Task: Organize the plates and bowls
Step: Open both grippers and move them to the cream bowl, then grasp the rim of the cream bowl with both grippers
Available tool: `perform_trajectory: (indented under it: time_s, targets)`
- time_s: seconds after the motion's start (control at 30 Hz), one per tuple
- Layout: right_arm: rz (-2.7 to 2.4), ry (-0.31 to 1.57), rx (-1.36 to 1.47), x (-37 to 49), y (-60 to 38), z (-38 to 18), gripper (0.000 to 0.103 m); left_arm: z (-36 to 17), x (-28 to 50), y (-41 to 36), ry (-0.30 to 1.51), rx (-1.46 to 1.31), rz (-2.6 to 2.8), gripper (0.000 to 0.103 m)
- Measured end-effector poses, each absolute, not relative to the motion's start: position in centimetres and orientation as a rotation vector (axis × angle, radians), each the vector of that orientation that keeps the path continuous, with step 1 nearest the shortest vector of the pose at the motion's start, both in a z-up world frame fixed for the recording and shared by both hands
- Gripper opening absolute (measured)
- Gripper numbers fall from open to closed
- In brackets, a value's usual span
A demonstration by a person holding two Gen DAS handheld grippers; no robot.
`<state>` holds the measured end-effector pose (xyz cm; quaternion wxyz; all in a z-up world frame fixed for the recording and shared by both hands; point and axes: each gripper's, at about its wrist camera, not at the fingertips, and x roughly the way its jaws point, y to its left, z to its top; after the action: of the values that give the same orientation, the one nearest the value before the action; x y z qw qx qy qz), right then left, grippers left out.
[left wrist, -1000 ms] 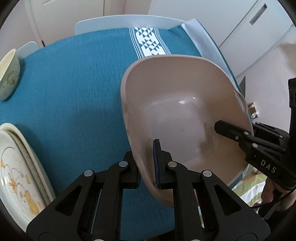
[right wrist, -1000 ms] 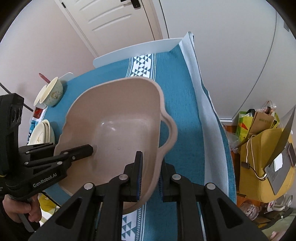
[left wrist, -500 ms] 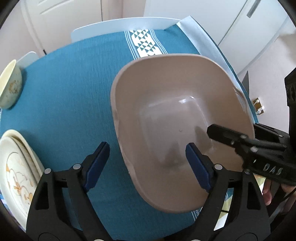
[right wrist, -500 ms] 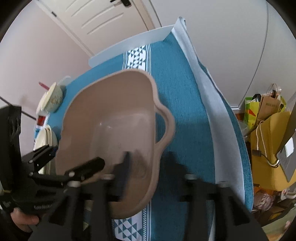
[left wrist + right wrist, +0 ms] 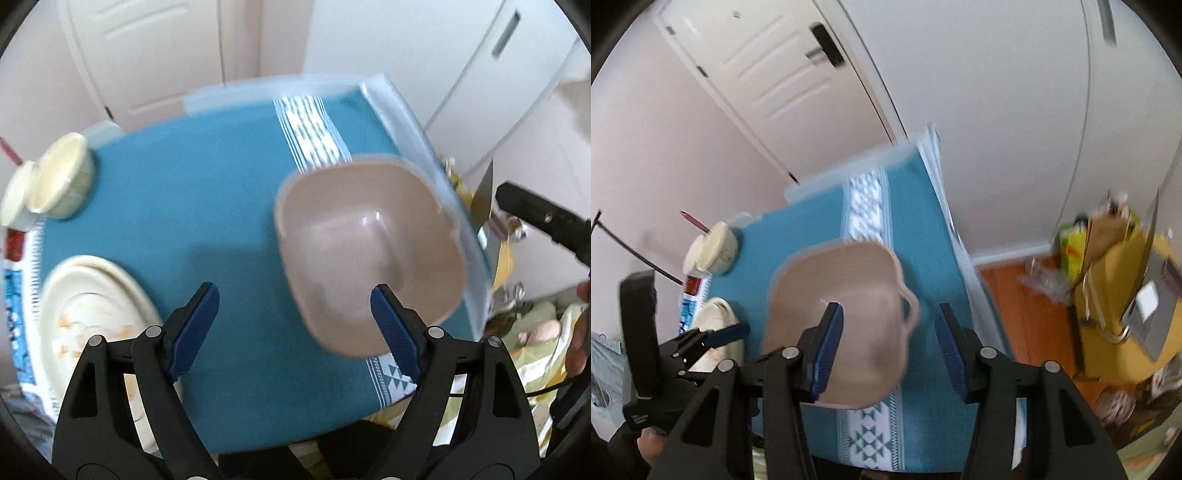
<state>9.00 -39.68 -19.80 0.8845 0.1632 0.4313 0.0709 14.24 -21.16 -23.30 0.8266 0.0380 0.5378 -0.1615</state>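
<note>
A beige plastic basin (image 5: 369, 254) (image 5: 846, 317) with a side handle rests on the teal tablecloth (image 5: 207, 229), close to the table's right edge. My left gripper (image 5: 295, 328) hovers open above the basin's near left side, with nothing between its blue pads (image 5: 195, 325). Over the basin's near right rim my right gripper (image 5: 889, 332) is also open and holds nothing. A stack of cream plates (image 5: 92, 306) (image 5: 716, 317) lies at the near left. Cream bowls (image 5: 62, 181) (image 5: 713, 251) stand at the far left. Both views are motion-blurred.
The table's right edge (image 5: 454, 206) drops off just beside the basin. A yellow bag (image 5: 1119, 295) and clutter sit on the orange floor to the right. A white door (image 5: 783, 74) and wall stand behind the table. A printed blue-and-white sheet (image 5: 14, 295) lies under the plates.
Both grippers have let go of the basin's rim, opened and lifted away. The basin now looks smaller and sits alone on the cloth.
</note>
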Motion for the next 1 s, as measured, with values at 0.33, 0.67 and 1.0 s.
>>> perform_trajectory:
  time_s: [0.33,0.67,1.0]
  targets:
    - [0.415,0.606,0.15,12.5,-30.5,-8.1,0.097,-10.1,13.8,-10.2,0.826,-0.027,-0.078,0.103]
    - [0.513,0.721,0.07,21.6,-18.0,-8.3,0.097,-11.0,19.6,5.0,0.881,-0.308,-0.023,0.103]
    - [0.475,1.082,0.176,32.1,-9.7,-22.2,0.084,-23.0,28.4,11.3,1.088,-0.453,-0.076,0.081]
